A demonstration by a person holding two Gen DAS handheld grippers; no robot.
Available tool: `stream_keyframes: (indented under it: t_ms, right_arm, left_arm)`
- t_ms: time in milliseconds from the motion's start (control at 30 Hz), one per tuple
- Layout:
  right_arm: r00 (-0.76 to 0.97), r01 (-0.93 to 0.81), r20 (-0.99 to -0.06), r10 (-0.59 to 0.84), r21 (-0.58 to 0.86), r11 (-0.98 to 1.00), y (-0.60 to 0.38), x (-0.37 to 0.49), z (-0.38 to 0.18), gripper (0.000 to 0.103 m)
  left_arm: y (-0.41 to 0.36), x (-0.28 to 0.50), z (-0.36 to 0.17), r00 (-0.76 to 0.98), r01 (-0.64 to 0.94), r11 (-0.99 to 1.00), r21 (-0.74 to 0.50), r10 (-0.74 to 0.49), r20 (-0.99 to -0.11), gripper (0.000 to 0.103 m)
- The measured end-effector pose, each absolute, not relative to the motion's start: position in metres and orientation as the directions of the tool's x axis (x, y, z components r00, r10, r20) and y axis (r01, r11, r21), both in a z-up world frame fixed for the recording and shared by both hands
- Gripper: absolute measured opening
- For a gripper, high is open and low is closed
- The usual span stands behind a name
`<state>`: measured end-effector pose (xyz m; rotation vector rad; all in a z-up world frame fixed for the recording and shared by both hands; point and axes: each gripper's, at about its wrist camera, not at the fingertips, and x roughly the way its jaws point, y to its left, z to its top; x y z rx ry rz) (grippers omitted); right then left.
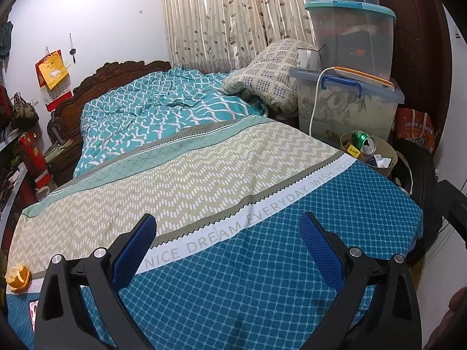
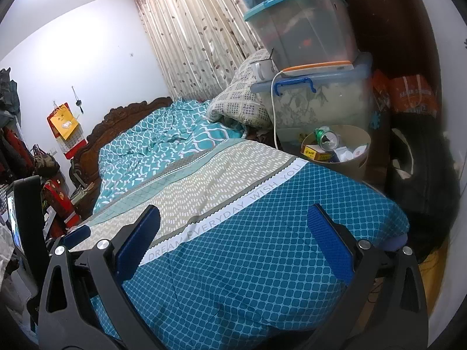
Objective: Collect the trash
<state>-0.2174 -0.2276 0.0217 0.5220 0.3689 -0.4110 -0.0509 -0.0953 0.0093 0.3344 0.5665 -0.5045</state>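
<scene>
Both grippers' fingers spread, empty; orange peel (image 1: pixel 18 277) partly cut off at edge.

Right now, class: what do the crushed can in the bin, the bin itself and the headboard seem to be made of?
Crushed can: thin metal, likely aluminium; shiny green skin, dented, silver top.
Waste bin: probably matte beige plastic; smooth, thin rim.
Headboard: dark wood, apparently varnished; carved scrollwork along the top.

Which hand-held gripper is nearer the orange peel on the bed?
Left. The left hand-held gripper hangs open over the blue end of the bedspread, with the orange peel just off its left finger. The right hand-held gripper, also open, shows no peel in its view.
</scene>
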Motion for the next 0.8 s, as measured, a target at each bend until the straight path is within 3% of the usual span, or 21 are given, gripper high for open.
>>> stream_keyframes:
  t_ms: [800]
  right_arm:
    - [0.842, 0.477, -0.458, -0.285, 0.387, 0.789, -0.228, -0.214, 0.017, 0.1]
  left_arm:
    - [-0.102, -0.053, -0.002, 0.726, 0.543, 0.814, 0.207, -0.332, -0.602, 0.094]
